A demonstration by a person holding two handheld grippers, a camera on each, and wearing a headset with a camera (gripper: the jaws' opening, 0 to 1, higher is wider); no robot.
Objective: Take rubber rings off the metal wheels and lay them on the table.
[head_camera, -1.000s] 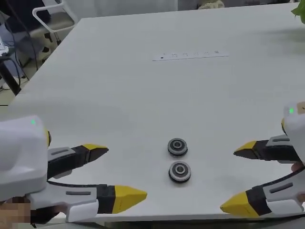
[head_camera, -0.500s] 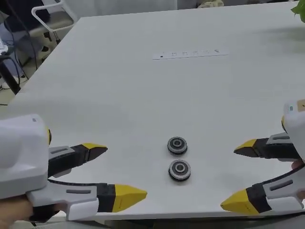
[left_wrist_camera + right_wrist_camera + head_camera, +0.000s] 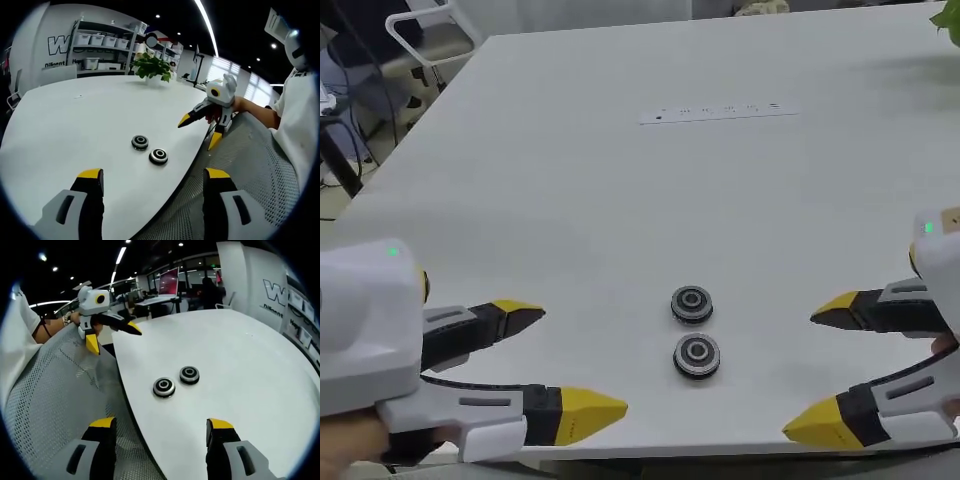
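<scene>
- The left gripper (image 3: 570, 362) hovers at the near left edge of the table (image 3: 620, 200). Its two yellow-tipped jaws are spread wide, with nothing between them.
- The right gripper (image 3: 810, 372) hovers at the near right edge. Its jaws are likewise wide apart and empty. Both grippers point inward, toward each other.
- Between the grippers and clear of both, two metal wheels lie flat on the table close to its near edge.
- The near wheel (image 3: 697, 356) lies just in front of the far wheel (image 3: 692, 305), with a narrow gap between them, and the pair runs almost straight away from the person.
- Each wheel shows a pale metal hub inside a dark outer band, the rubber ring, seated on its wheel.
- In the left gripper view both wheels lie ahead between that gripper's own jaw tips. The right gripper is beyond them at the table edge, in front of a person's white shirt (image 3: 295, 110).
- In the right gripper view the wheels again lie ahead between its own tips. The left gripper is farther off at the upper left, above a grey mesh surface (image 3: 60, 385) beside the table edge.
- Farther across the tabletop runs a thin row of small dark marks (image 3: 720, 112).
- Past the far left corner stands a white chair (image 3: 425, 30), and a green plant (image 3: 950, 22) is at the far right.
- Shelves with bins (image 3: 100, 45) line the back wall.
</scene>
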